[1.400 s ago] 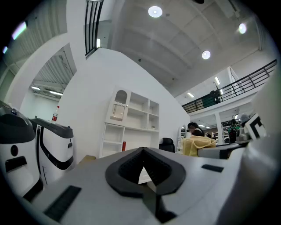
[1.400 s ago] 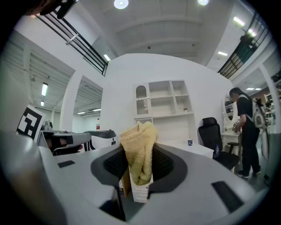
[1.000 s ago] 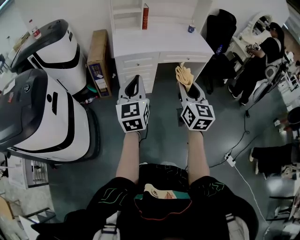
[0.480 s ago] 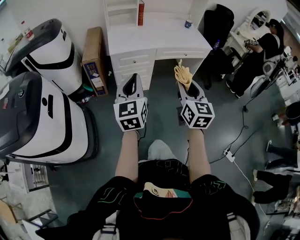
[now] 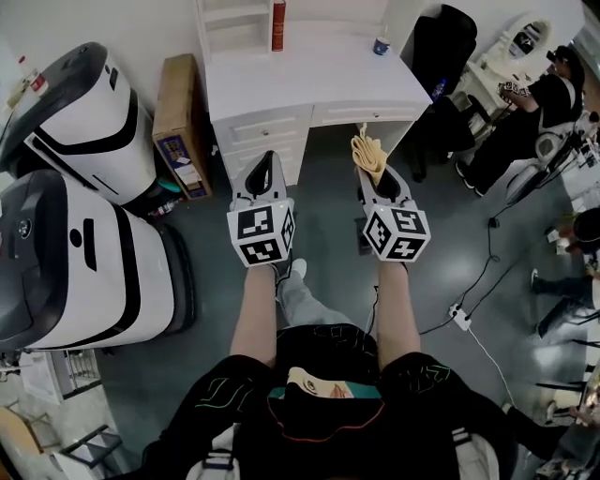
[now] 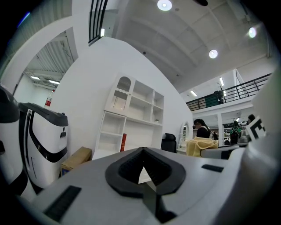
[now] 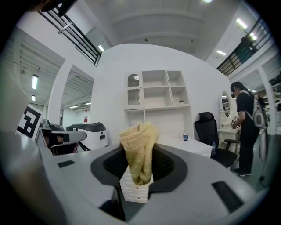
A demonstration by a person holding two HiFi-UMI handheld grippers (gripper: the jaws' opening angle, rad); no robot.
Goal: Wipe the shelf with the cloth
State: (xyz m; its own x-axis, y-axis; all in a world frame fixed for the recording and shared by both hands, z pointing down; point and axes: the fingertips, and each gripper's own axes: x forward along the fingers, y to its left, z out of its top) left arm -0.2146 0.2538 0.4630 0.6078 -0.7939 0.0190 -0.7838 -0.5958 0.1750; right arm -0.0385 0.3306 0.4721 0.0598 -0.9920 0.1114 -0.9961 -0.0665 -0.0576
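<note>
Here, cloth (image 7: 139,149) pinched in right tool (image 5: 372,176)

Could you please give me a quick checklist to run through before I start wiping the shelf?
1. Cloth clamped in right hand-held gripper: ok.
2. Left hand-held gripper shut and empty: ok.
3. Shelf within reach: not ok, it stands well ahead, at the back of the desk.
4. Surfaces bare for wiping: not ok, a red upright item stands by the shelf and a cup on the desk.
5. Cloth damp: cannot tell.
</note>
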